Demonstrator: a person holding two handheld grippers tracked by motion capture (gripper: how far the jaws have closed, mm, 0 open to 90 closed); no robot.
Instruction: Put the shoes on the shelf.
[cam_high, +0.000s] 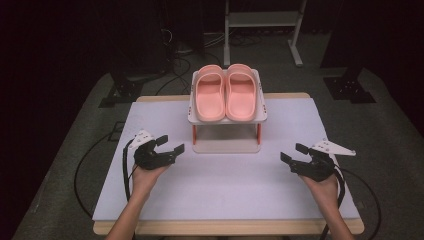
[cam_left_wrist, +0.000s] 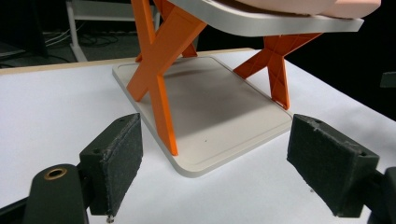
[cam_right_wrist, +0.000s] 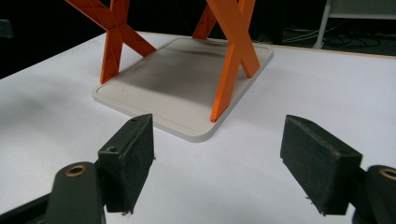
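The left gripper (cam_high: 169, 144), black and held in the person's left hand (cam_high: 145, 177), has its two jaws spread wide with nothing between them; it sits over the white table cover (cam_high: 220, 192), and whether it touches the cover cannot be told. In the left gripper view its pads (cam_left_wrist: 119, 158) are flat blocks faced with a rough, dark, felt-like material, and just ahead of them lies the rounded corner of the pale grey bottom shelf (cam_left_wrist: 219, 116) of a small two-tier shoe rack (cam_high: 227, 117). Smooth orange plastic X-shaped legs (cam_left_wrist: 161, 70) rise from that shelf to the pale upper shelf (cam_left_wrist: 266, 23).

Ahead and between the two tools, the upper shelf carries a pair of glossy pink moulded slide sandals (cam_high: 225, 92), side by side with toes pointing away from the person.

The right gripper (cam_high: 293, 154), the same black build with a grey three-cornered plate on top, is equally wide open and holds nothing. In the right gripper view its textured pads (cam_right_wrist: 133, 156) frame the near corner of the bottom shelf (cam_right_wrist: 187, 79), with an orange leg (cam_right_wrist: 231, 70) standing just ahead.
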